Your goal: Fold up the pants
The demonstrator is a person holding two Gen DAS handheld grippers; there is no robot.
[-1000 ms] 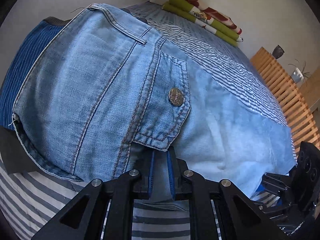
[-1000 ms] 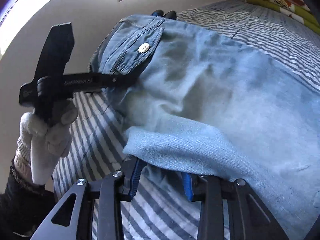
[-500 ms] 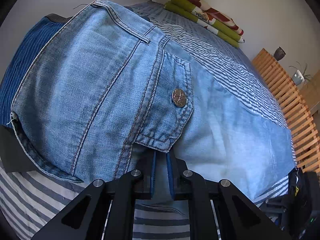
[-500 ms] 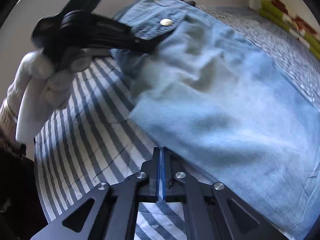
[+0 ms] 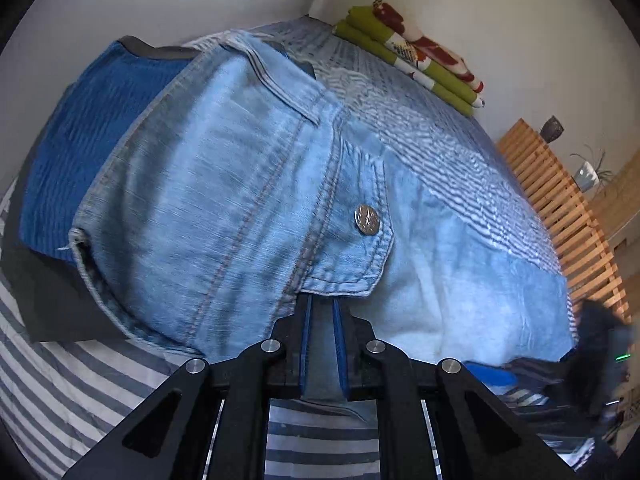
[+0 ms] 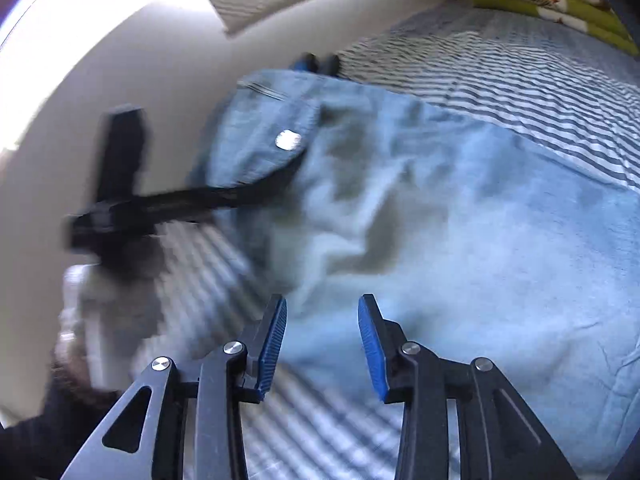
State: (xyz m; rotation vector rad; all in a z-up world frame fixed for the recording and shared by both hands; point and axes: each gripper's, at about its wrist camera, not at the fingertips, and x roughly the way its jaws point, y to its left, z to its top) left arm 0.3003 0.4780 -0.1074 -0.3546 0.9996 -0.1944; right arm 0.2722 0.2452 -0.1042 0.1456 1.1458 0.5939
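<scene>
Light blue denim pants (image 5: 224,200) lie folded on the striped bed, with a buttoned back pocket (image 5: 367,220) facing up. My left gripper (image 5: 320,312) is shut on the denim just below the pocket flap, holding that edge slightly raised. The right wrist view shows this left gripper (image 6: 280,184) reaching under the pocket (image 6: 288,140), held by a gloved hand (image 6: 92,300). My right gripper (image 6: 322,312) hovers at the near edge of the pants (image 6: 460,240). Its jaws are opening, the pads apart over the denim edge and pressing on nothing.
A dark blue garment (image 5: 92,132) lies under the pants by the wall. Folded green and red bedding (image 5: 416,60) sits at the head of the bed. A wooden slatted frame (image 5: 560,200) and a plant stand on the right. Striped bedsheet (image 6: 500,72) surrounds the pants.
The right gripper closed on nothing beside the pants half a second ago and now stands open again at their edge. The left gripper, still clamped on the denim, has shifted and risen a little.
</scene>
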